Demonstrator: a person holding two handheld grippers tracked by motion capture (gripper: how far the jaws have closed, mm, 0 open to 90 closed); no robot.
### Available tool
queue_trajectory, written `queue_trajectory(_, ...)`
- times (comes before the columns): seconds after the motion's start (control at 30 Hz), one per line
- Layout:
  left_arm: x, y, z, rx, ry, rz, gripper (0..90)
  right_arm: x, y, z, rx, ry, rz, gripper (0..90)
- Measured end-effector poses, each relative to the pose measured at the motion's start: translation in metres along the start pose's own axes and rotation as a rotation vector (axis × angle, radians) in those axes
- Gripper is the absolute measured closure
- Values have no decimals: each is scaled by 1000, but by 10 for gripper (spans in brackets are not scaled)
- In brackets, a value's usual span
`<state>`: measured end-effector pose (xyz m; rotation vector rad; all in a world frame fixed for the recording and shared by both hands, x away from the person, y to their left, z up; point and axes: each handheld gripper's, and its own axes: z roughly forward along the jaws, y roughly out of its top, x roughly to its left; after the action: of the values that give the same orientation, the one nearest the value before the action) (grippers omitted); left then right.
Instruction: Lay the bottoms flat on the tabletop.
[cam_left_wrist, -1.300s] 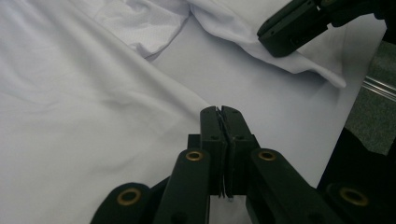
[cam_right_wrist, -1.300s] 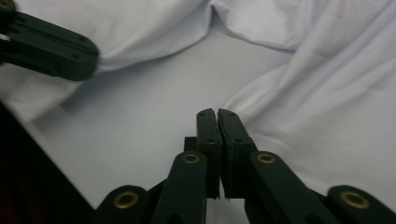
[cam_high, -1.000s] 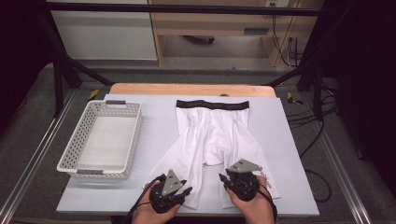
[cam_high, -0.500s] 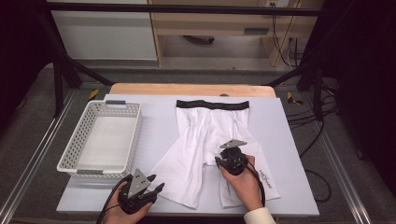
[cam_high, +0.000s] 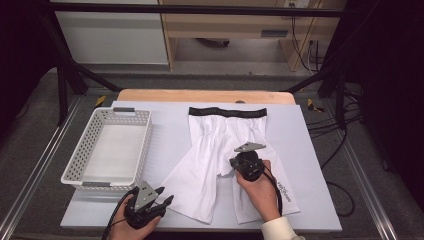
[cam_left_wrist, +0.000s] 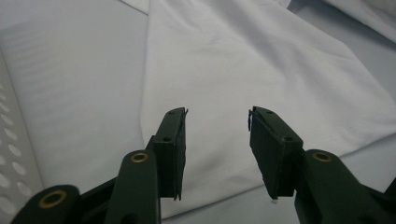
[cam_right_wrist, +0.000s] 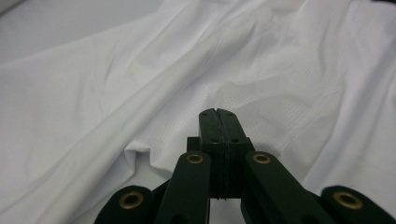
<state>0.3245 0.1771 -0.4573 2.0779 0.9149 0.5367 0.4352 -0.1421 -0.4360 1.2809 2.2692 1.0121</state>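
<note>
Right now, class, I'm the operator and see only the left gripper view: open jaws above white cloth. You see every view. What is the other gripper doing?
Observer: The right gripper sits near the crotch of the white shorts. Its jaws have just closed and are shut, with no cloth seen between them.
Operator: Has the garment any other colour?
Observer: Yes, a black waistband at the far end.
Operator: What are the holes at my left edge?
Observer: A white basket, left of the shorts. Your left gripper, jaws just opened on nothing, is near its front corner.
</note>
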Motion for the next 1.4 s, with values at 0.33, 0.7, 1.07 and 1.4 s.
queue_trajectory(0.33, 3, 0, -2, 0, 11, -6, 556, -24, 13, -20, -67, -24, 55, 900)
queue_trajectory(0.7, 7, -3, -1, 29, 49, -9, 554, -54, -32, -12, -57, -81, 157, 756)
queue_trajectory(1.07, 12, -7, 3, 86, 74, -22, 569, 9, -39, -29, -92, -19, 33, 594)
queue_trajectory(1.4, 12, -11, 9, 130, 83, 4, 587, 30, -41, -15, -29, 50, -6, 548)
